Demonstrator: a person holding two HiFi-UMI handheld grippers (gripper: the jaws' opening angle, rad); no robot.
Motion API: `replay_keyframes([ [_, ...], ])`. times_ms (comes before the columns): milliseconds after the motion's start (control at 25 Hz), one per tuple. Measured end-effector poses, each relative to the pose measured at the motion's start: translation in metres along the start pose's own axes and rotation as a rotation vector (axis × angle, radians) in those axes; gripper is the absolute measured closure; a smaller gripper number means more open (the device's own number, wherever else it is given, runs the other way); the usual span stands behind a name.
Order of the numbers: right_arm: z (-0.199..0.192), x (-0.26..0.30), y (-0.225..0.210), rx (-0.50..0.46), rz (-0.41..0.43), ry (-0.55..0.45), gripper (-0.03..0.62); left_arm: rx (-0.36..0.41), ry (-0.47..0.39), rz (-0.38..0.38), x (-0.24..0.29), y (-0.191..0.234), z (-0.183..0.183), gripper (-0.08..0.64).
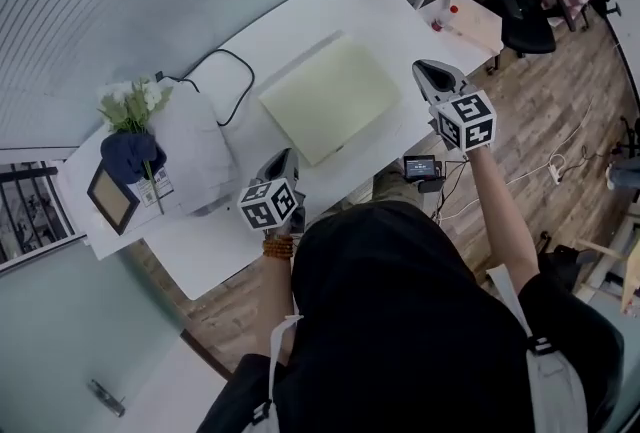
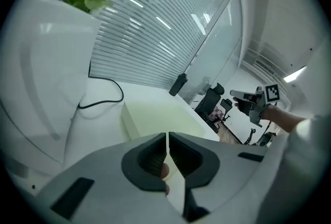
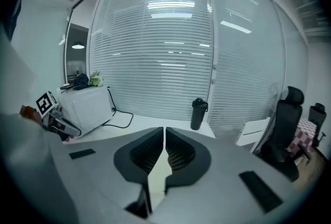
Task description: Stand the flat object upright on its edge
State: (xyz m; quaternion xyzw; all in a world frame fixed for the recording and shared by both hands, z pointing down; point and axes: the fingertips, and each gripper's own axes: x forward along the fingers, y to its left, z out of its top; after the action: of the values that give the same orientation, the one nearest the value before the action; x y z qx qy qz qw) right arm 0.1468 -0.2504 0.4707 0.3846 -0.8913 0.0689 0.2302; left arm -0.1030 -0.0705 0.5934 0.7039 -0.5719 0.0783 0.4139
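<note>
Smooth, matte pale green slab (image 1: 330, 99) lies flat on the white table (image 1: 300, 16), just ahead of the left gripper (image 1: 283, 159) and beside the right gripper (image 1: 432, 73). Both jaws pinched together, nothing in them.

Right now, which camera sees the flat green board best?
The head view: the whole green board lies flat on the table. The left gripper view shows only its near part; the right gripper view's tongs mostly hide it.

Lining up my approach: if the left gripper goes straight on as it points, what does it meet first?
Most likely the pale green flat board, lying on the white table just beyond the shut left gripper; depth is unclear.
</note>
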Motion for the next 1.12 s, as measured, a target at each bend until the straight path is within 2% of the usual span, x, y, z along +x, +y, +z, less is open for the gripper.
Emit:
replay_keyframes([
  [200, -0.049, 0.066, -0.004, 0.057, 0.132, 0.119, 0.583, -0.129, 0.035, 0.017, 0.018, 0.021, -0.017, 0.541],
  [320, -0.08, 0.091, -0.004, 0.108, 0.188, 0.195, 0.58, -0.197, 0.057, -0.006, 0.023, 0.022, -0.024, 0.445],
  [360, -0.09, 0.097, -0.002, 0.124, 0.212, 0.224, 0.569, -0.212, 0.065, -0.009, 0.025, 0.023, -0.026, 0.432],
  [400, -0.1, 0.102, -0.001, 0.138, 0.235, 0.255, 0.513, -0.223, 0.073, -0.01, 0.028, 0.024, -0.029, 0.431],
  [440, -0.109, 0.106, 0.001, 0.147, 0.254, 0.285, 0.448, -0.232, 0.084, -0.012, 0.032, 0.025, -0.031, 0.43],
  [480, -0.116, 0.109, 0.002, 0.149, 0.264, 0.31, 0.434, -0.238, 0.097, -0.014, 0.036, 0.026, -0.034, 0.428],
  [720, -0.15, 0.125, 0.002, 0.191, 0.278, 0.389, 0.434, -0.245, 0.164, -0.007, 0.059, 0.029, -0.044, 0.425],
  [920, -0.173, 0.129, 0.003, 0.19, 0.289, 0.462, 0.426, -0.24, 0.219, 0.018, 0.07, 0.035, -0.055, 0.425],
  [1120, -0.185, 0.135, 0.003, 0.222, 0.313, 0.496, 0.416, -0.257, 0.226, 0.018, 0.073, 0.037, -0.059, 0.421],
])
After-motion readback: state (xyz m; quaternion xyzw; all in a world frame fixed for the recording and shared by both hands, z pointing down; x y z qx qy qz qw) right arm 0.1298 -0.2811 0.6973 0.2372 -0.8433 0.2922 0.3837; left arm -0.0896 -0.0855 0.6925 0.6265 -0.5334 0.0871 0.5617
